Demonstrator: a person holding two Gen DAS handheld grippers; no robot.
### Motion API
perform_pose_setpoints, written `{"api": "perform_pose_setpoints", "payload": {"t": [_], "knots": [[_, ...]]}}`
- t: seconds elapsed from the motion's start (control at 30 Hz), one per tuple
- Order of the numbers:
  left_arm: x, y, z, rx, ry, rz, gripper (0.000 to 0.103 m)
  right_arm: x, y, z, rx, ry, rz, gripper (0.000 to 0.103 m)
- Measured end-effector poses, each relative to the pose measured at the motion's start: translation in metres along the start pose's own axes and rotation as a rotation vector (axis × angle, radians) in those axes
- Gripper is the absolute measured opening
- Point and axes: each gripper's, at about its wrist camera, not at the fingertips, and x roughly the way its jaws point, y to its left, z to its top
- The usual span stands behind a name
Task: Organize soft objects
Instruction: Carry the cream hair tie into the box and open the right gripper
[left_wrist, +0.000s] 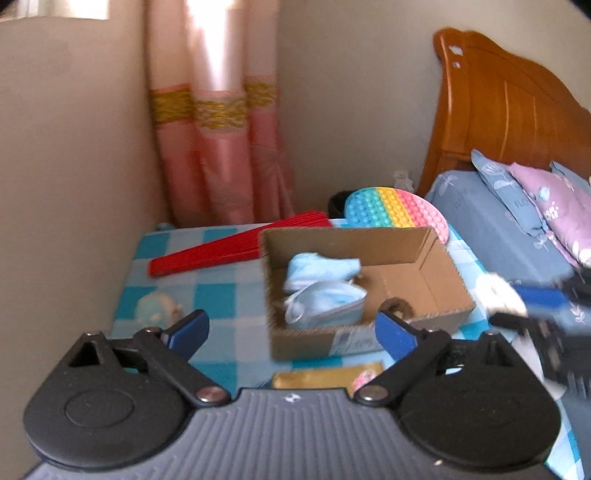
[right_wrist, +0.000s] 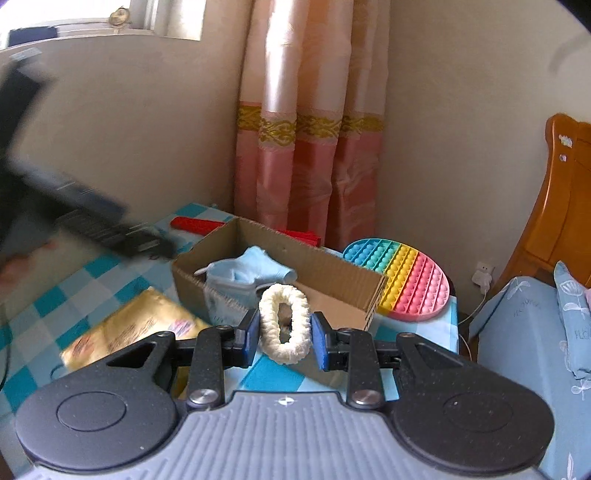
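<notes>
The scrunchie is the thing here: cream, fluffy, ring-shaped, pinched upright between the right gripper jaws, which press on its two outer sides. It hangs just in front of the near rim of the box, a bit above the bench. My guess is it weighs next to nothing and squashes easily, so there's no breakage worry, but it's springy and could pop out of a loose pinch. Gripping across the ring like this looks about right. Grabbing one strand of the loop would work too.

Inside the box there's already a light blue sock and a mask, both soft stuff, so the scrunchie likely goes in with them. There's open cardboard floor on the right half.

The left gripper hovers on the near side of the box with its jaws spread wide, holding nothing.

Around the box: a red fan at the far left, a rainbow pop toy leaning at the far right, a gold packet near left. The bed sits off to the right.
</notes>
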Motion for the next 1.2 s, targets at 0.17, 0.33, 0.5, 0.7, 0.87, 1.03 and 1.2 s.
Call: {"api": "perform_pose_setpoints", "payload": {"t": [0.17,0.33,0.5,0.7,0.87,1.03,1.2], "knots": [[-0.011,0.018,-0.027,-0.048,0.017,0.046,0.097,0.029,-0.011,0.019,0.03,0.027,-0.008,0.034],[-0.011,0.028,-0.041,-0.055,0.054,0.07,0.097,0.062,-0.017,0.034,0.042,0.067,-0.034,0.034],[-0.016,0.034,-0.049,-0.052,0.045,0.107,0.097,0.09,-0.024,0.044,0.054,0.101,-0.062,0.035],[-0.017,0.037,-0.054,-0.052,0.054,0.115,0.097,0.109,-0.03,0.055,0.064,0.123,-0.071,0.084],[-0.019,0.038,-0.059,-0.05,0.054,0.107,0.097,0.088,-0.02,0.051,0.071,0.078,-0.053,0.103],[-0.022,0.04,-0.063,-0.054,0.051,0.098,0.097,0.058,-0.003,0.045,0.066,0.052,-0.046,0.103],[-0.025,0.046,-0.067,-0.067,0.05,0.099,0.097,0.027,0.018,0.033,0.049,0.028,-0.034,0.103]]}}
